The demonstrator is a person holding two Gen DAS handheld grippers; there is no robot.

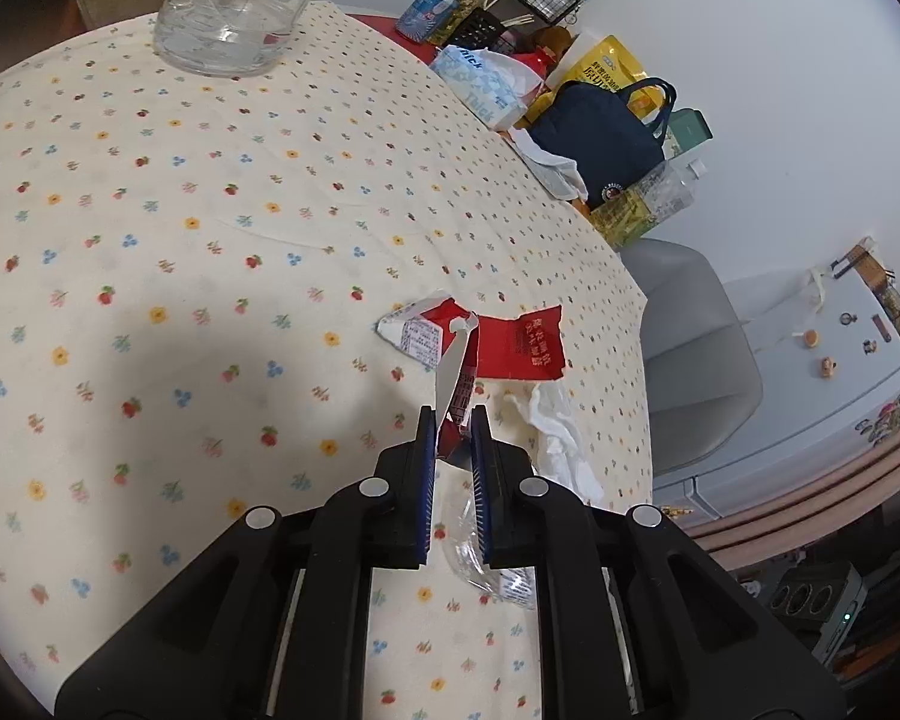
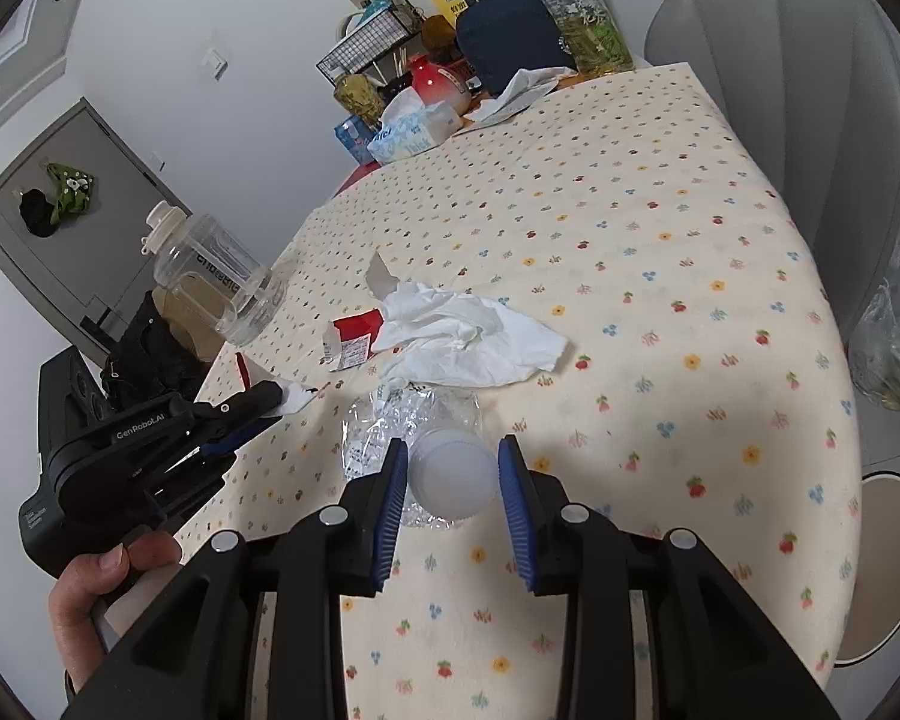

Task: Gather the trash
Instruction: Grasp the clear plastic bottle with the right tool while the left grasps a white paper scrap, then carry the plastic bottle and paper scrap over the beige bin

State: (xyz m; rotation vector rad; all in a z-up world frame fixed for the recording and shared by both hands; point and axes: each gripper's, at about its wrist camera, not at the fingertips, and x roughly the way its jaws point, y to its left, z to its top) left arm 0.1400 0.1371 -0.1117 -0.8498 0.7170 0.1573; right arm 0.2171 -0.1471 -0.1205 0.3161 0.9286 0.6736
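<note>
Two pickups are under way: left gripper (image 1: 453,420) pinches the red wrapper (image 1: 468,348); right gripper (image 2: 453,468) straddles the bottle cap (image 2: 453,474), not yet pressing. Next, squeeze, then lift; tissue (image 2: 462,330) waits at twelve o'clock.

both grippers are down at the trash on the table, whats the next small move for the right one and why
Probably close the right gripper the rest of the way on the crushed plastic bottle. Its white cap end sits between the blue pads with gaps showing on both sides, so nothing is gripped yet. The left gripper already pinches the torn red wrapper.
</note>
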